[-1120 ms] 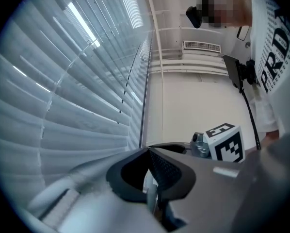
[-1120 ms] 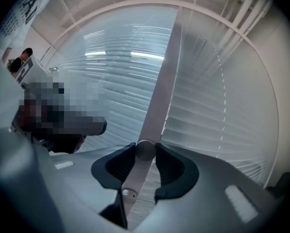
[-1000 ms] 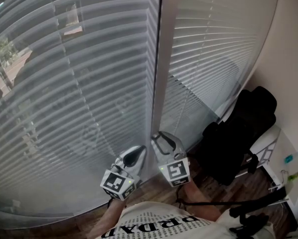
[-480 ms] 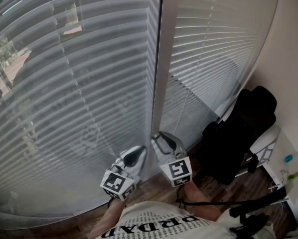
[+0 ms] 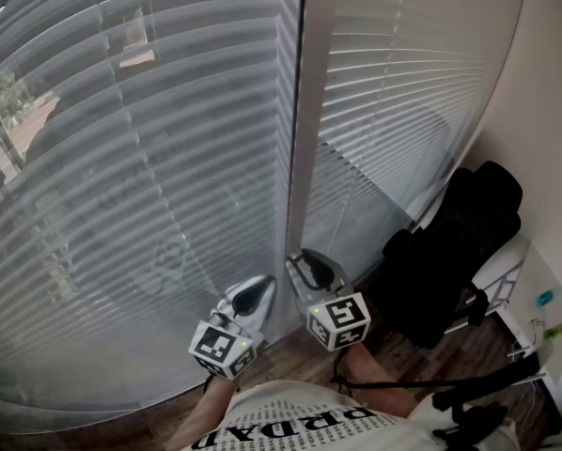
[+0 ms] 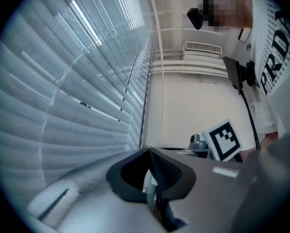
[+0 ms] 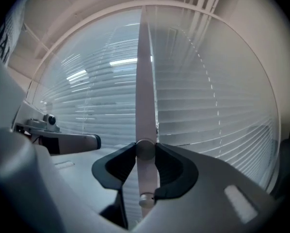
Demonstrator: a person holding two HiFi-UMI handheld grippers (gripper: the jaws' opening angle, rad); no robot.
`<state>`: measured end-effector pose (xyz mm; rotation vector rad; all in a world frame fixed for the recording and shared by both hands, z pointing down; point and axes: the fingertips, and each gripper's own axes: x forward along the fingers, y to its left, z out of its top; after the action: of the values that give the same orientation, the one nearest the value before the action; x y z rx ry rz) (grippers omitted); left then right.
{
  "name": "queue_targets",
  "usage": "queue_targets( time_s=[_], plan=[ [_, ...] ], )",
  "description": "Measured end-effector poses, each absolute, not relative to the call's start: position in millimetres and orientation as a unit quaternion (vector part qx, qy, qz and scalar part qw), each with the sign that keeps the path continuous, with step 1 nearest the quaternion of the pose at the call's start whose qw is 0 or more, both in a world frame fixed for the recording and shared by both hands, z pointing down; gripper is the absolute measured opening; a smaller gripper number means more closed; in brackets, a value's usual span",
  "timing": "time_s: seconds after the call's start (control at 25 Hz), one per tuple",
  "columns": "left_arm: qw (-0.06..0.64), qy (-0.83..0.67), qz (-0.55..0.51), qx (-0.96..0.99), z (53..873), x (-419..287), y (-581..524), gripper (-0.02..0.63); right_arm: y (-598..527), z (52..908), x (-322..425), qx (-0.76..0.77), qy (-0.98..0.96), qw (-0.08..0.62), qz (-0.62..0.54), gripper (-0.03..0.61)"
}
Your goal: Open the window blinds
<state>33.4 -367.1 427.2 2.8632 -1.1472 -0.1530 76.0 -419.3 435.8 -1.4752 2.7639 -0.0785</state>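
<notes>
Two white slatted blinds (image 5: 149, 158) cover the window, split by a pale upright frame post (image 5: 304, 111). Their slats lie partly tilted, and trees and a building show faintly through the left blind. My right gripper (image 5: 304, 257) points level at the foot of the post. In the right gripper view its dark pads (image 7: 176, 166) are shut on the blind's pale tilt wand (image 7: 145, 91), which runs straight up between them. My left gripper (image 5: 260, 287) hangs just left of it, close to the left blind (image 6: 77, 106). Its jaws (image 6: 149, 152) meet at the tips with nothing clearly held.
A black bag or chair (image 5: 450, 252) stands at the right on a white shelf (image 5: 530, 280) against the beige wall (image 5: 554, 111). Brown wooden floor (image 5: 281, 350) runs below the blinds. My own white printed shirt (image 5: 300, 421) fills the bottom edge.
My right gripper has rolled about its own axis while shut on the wand, and its marker cube now faces more to the right. The left gripper has kept still.
</notes>
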Motion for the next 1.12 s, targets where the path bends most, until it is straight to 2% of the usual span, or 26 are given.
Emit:
queue_targets(
  time_s=[0.72, 0.96, 1.12],
  plan=[
    [0.027, -0.371, -0.054, 0.927, 425.0, 27.3, -364.0, -0.008, -421.4, 437.3, 79.3, -0.457, 0.864, 0.112, -0.181, 0.133],
    [0.025, -0.368, -0.056, 0.928, 425.1, 26.5, -364.6, -0.008, -423.6, 438.2, 80.9, -0.462, 0.864, 0.110, -0.167, 0.135],
    [0.023, -0.370, -0.056, 0.927, 425.2, 24.0, -363.8, -0.008, -422.2, 431.9, 82.5, -0.472, 0.873, 0.071, -0.099, 0.137]
  ],
)
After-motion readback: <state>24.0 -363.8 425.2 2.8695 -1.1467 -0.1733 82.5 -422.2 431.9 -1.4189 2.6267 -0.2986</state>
